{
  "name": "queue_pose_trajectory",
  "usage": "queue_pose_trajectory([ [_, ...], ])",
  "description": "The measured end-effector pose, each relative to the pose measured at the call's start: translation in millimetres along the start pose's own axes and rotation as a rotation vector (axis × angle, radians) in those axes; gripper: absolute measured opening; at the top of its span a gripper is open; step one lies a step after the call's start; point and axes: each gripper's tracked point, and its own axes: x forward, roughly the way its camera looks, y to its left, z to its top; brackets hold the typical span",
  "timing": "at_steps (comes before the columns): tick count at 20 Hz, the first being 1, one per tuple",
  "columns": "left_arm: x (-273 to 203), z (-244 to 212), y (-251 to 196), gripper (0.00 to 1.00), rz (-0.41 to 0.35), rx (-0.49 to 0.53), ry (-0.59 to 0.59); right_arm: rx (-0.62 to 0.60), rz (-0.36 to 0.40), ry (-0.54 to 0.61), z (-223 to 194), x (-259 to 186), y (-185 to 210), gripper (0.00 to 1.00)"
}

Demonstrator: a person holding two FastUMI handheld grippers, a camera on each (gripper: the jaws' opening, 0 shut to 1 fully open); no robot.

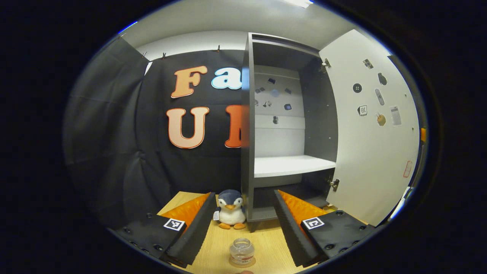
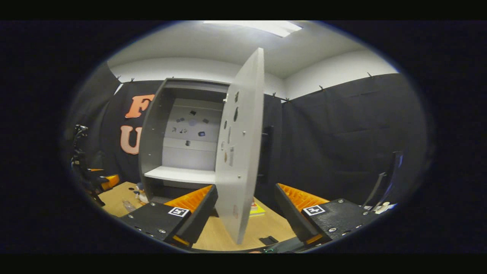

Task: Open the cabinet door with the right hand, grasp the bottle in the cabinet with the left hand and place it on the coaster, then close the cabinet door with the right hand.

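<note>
The cabinet (image 1: 289, 125) stands at the back of the wooden desk (image 1: 266, 243) with its door (image 1: 371, 137) swung wide on its right-side hinges. Its white shelf (image 1: 293, 165) carries nothing that can be made out. The clear bottle (image 1: 242, 251) stands upright on the coaster (image 1: 242, 263) at the near edge of the desk, in front of the penguin plush toy (image 1: 230, 210), which sits just beside the cabinet's left wall.

The left gripper (image 1: 243, 224) is spread wide with nothing between its fingers; the bottle stands between them without contact. The right gripper (image 2: 243, 217) is also spread wide and grips nothing. In the right gripper view the door's free edge stands between its two fingers; whether either finger touches the panel cannot be determined.

Assessment: door opening complete; bottle retrieval and placement on the coaster appear complete, with the bottle released. Outstanding: closing the door with the right gripper, which appears positioned for that push.
</note>
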Motion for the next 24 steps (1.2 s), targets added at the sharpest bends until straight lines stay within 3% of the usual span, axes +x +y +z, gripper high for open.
queue_pose_trajectory([
  [4,-7.0,13.0,-17.6,0.96,-0.009,-0.002,-0.008,0.030,-0.055,0.003,8.0,13.8,-47.0,0.93],
  [13,-28.4,28.7,-19.4,0.96,0.001,-0.018,-0.007,0.100,0.115,-0.003,22.5,29.5,-32.9,0.91],
  [14,-29.8,28.3,-16.8,0.96,0.005,-0.031,-0.004,0.105,0.133,-0.004,24.1,26.0,-27.2,0.89],
  [15,-29.3,27.7,-12.9,0.96,0.009,-0.043,0.002,0.114,0.157,-0.003,25.4,21.7,-15.7,0.96],
  [16,-29.9,26.4,-8.7,0.96,0.013,-0.053,0.009,0.123,0.186,-0.003,27.4,17.2,-2.3,0.89],
  [23,-25.3,33.0,17.4,0.96,0.015,-0.052,-0.012,0.130,0.363,-0.011,37.8,8.9,104.7,0.88],
  [24,-23.7,34.1,23.2,0.96,0.018,-0.051,-0.016,0.140,0.381,-0.015,39.3,9.2,118.9,0.96],
])
